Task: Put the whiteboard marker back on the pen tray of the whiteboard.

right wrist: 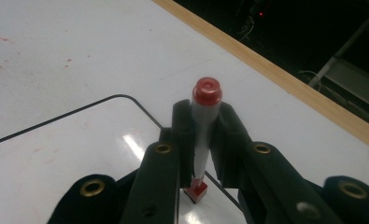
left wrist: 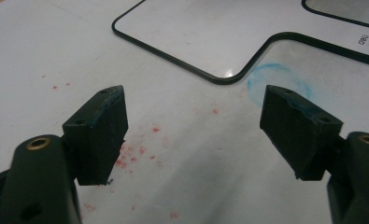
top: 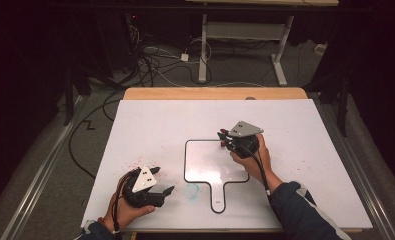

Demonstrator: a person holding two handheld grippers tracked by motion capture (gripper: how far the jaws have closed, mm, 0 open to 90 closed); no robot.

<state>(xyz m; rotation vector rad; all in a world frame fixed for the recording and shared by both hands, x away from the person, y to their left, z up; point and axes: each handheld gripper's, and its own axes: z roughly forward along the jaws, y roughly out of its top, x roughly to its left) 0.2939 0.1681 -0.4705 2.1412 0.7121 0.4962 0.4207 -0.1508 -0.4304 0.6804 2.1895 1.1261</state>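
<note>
- Now my left claw (top: 157, 189) hangs spread and empty, the blue smudge (left wrist: 278, 79) just ahead of it.
- My right claw (right wrist: 203, 135) pinches the red marker (right wrist: 204, 116), capped, over the small whiteboard (top: 205, 167); next, I judge, uncapping it.

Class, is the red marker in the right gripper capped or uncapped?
Capped: the marker, clamped in the right gripper, shows its red cap on top.

A dark room: grey floor (top: 45, 165) strewn with cables (top: 150, 62), a white-legged desk (top: 245, 35) behind.
</note>
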